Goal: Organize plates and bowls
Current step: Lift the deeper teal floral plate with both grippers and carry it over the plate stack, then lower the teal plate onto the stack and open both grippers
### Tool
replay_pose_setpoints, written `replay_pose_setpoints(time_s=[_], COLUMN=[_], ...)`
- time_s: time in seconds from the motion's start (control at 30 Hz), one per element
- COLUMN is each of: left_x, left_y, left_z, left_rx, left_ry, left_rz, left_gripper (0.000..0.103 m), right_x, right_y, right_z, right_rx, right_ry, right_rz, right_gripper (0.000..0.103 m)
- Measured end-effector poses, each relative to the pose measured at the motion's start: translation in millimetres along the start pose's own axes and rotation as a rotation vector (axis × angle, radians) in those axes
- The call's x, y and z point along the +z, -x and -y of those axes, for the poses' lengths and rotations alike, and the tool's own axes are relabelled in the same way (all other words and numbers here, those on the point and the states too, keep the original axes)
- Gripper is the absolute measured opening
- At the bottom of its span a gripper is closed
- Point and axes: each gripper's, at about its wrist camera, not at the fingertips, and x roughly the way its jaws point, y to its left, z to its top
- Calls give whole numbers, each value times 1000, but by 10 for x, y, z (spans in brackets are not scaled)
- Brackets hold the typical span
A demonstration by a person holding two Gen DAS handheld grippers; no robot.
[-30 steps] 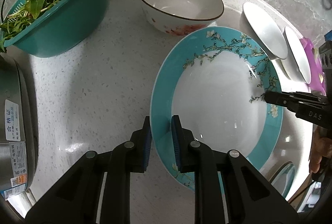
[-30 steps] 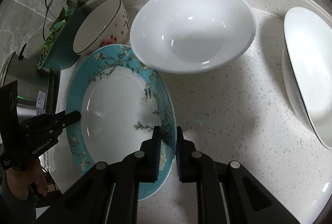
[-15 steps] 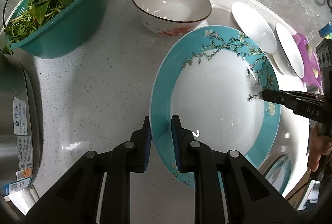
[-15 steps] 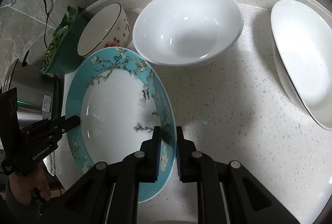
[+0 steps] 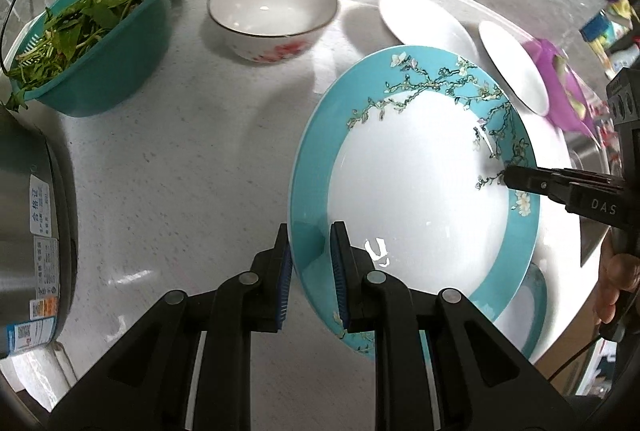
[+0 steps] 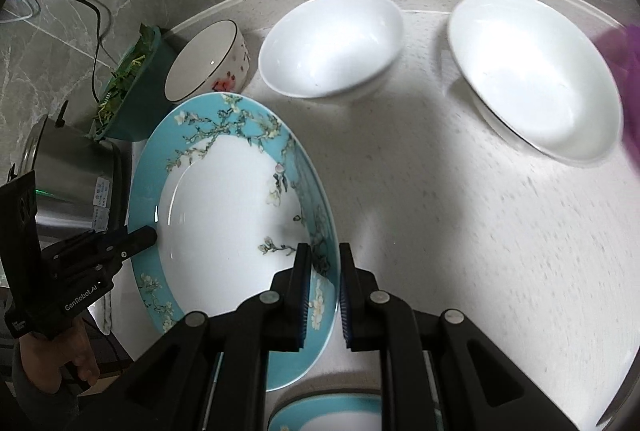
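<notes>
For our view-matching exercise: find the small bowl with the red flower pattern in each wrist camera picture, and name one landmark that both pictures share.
Left wrist view: the flowered bowl sits at top centre, right of the teal colander of greens.
Right wrist view: the flowered bowl is at upper left, tipped by the lens.
Shared landmark: the large teal blossom plate, gripped at opposite rims by both claws.

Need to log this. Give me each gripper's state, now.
Left gripper: closed on the teal plate rim.
Right gripper: closed on the opposite rim of that plate.
</notes>
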Motion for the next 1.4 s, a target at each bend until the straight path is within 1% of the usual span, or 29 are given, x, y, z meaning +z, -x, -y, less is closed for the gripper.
replay_pose_setpoints(time_s=[0.2, 0.4, 0.57, 0.8, 0.93, 1.07, 1.17, 1.4], left_x=[-209, -549, -847, -1364, -1584, -1821, -1908, -1982], left_y=[100, 224, 235, 278, 187, 105, 51, -192], left_z=[294, 644, 895, 1303, 1538, 1688, 1776, 1923], left_rx=[-13, -10, 3, 17, 22, 21, 25, 35], left_ry=[-44, -54, -34, 13, 29, 45, 46, 51], left_rz=[-8, -13, -28, -39, -57, -73, -77, -98], left_gripper=[16, 16, 16, 17, 17, 17, 17, 18], right_x=[-258, -528, -762, -1105, -1293, -1461, -1554, -1692], right_y=[215, 436, 578, 749, 764, 751, 739, 645], right_z=[90, 231, 346, 528, 643, 764, 836, 958], right_rx=[-19, -15, 8, 35, 45, 51, 48, 33], right_ry=[-27, -36, -18, 17, 25, 23, 25, 24], right_rz=[18, 21, 12, 1, -11, -26, -34, -50], right_gripper=[15, 15, 15, 15, 15, 15, 15, 15])
